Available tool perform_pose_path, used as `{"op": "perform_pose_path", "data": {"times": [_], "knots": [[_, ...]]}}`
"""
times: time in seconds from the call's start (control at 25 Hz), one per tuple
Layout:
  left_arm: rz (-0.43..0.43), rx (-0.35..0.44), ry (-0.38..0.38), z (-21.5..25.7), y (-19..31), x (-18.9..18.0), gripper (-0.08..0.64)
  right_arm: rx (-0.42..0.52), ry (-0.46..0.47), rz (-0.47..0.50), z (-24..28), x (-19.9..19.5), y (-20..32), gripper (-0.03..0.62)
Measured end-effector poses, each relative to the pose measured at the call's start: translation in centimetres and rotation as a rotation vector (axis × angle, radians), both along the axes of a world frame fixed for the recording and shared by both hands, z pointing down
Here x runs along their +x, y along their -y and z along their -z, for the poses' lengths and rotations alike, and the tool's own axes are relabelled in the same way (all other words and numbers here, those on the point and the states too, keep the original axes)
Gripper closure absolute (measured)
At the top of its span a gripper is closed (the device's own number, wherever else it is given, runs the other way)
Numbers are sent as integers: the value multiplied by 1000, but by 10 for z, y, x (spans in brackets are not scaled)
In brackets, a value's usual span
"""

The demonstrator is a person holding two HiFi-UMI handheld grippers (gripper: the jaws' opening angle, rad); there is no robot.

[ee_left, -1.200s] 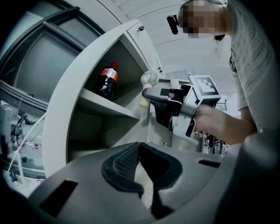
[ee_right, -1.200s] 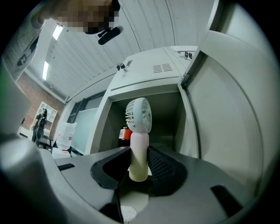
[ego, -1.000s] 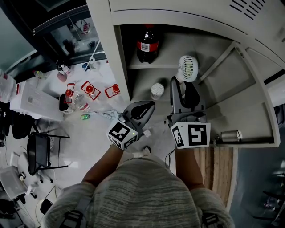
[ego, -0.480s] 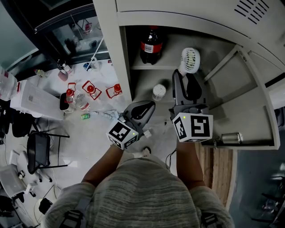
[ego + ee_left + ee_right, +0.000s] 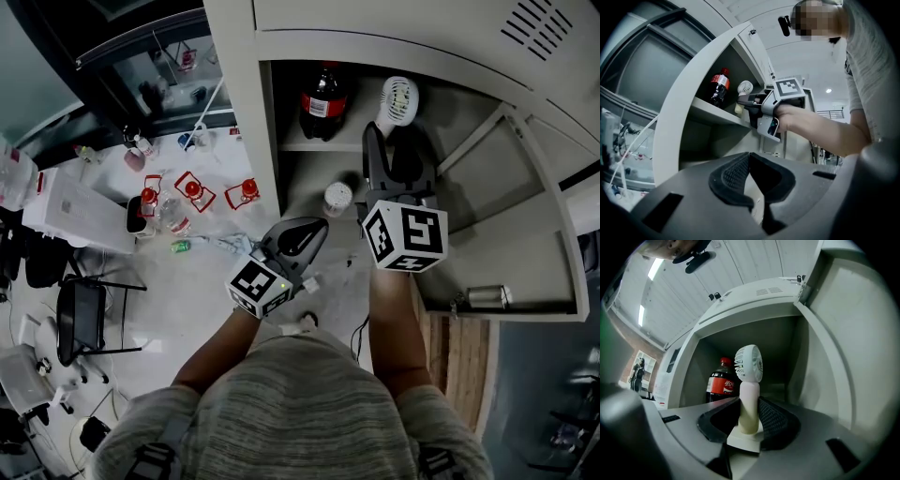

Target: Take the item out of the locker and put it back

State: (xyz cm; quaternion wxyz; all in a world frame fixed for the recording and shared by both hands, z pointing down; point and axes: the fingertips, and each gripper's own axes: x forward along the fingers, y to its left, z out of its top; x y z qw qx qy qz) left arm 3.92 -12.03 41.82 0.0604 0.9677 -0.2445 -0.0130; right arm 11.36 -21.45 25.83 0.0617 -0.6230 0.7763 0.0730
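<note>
The fan (image 5: 748, 376) has risen shelfward, clamped upright in the right gripper (image 5: 749, 417).

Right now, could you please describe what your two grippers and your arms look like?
The left gripper and right gripper match: grey bodies, black jaws with ribbed pads, and each carries a white cube with black square markers. The forearms are bare; the person wears a grey marled short-sleeved top.
</note>
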Motion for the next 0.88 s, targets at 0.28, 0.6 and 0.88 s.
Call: {"op": "perform_pose_path", "data": {"times": [0.28,0.6,0.88], "knots": [[-6,-2,2,-1,0,1,552,-60,-13,-58,-12,5,20,453],[-9,-2,6,-1,3,2,552,-76,-34,-100,-18,11,30,453],[-15,2,1,0,3,4,552,-75,-24,-100,-18,12,30,453]]}}
